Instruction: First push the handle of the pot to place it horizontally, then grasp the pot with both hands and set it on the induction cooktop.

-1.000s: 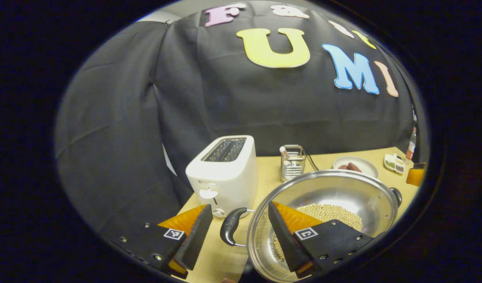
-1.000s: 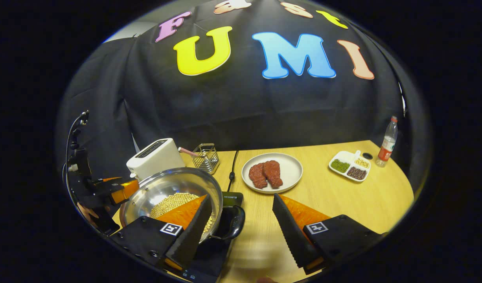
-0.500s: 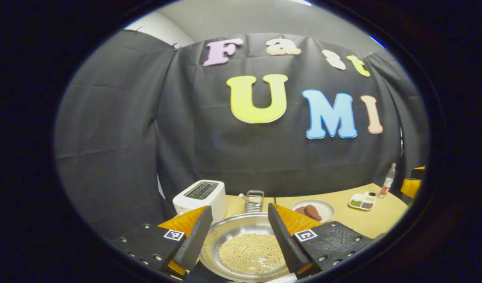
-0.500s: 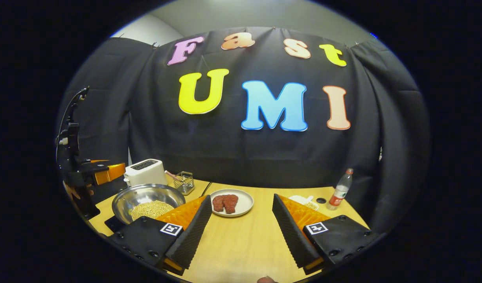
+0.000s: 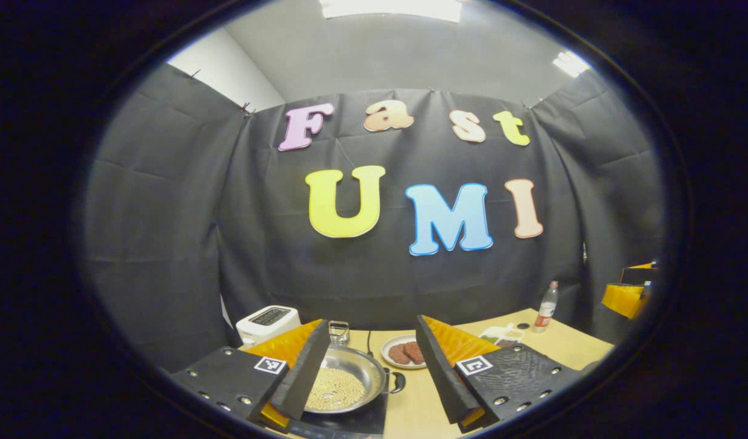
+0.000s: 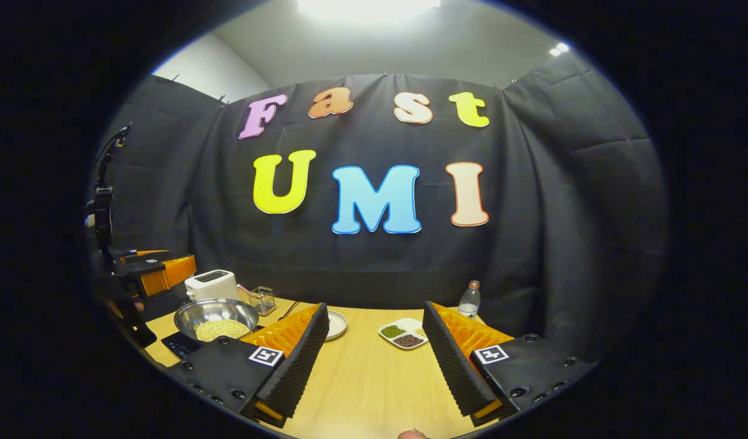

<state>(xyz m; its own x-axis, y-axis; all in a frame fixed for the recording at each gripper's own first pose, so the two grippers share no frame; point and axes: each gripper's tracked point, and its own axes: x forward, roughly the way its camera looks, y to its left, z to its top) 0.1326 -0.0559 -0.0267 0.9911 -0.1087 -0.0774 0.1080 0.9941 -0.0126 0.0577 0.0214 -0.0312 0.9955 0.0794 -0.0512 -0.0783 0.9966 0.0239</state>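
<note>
My left gripper (image 5: 372, 366) hangs above the near left part of the table (image 5: 569, 350) with its fingers spread wide and nothing between them. Past it I see the pot (image 5: 343, 385), a shallow steel pan holding pale beans, sitting on the black cooktop (image 5: 356, 421) near the table's left edge. The pot's dark handle (image 5: 398, 382) sticks out sideways toward the plate (image 5: 391, 360) of two brown meat pieces just beyond it. The white toaster (image 5: 267, 321) stands at the back left corner, and a small wire basket (image 5: 339, 332) sits just beside it along the back edge. A divided dish (image 5: 499, 333) and a bottle (image 5: 545, 306) stand farther along the back, toward the right edge.

My right gripper (image 6: 372, 360) is also spread wide and empty, over bare wood in the middle of the table. From here I see the pot (image 6: 216, 318) on the cooktop (image 6: 177, 346) at the left end, well apart from these fingers, with the toaster (image 6: 210, 284) and the basket (image 6: 263, 299) behind it. The left gripper (image 6: 157, 272) shows at the far left, raised above the table's left edge. The plate's rim (image 6: 337, 323) peeks out behind my left finger, the divided dish (image 6: 401, 333) lies between the fingers farther back, and the bottle (image 6: 470, 300) stands behind the right finger.
</note>
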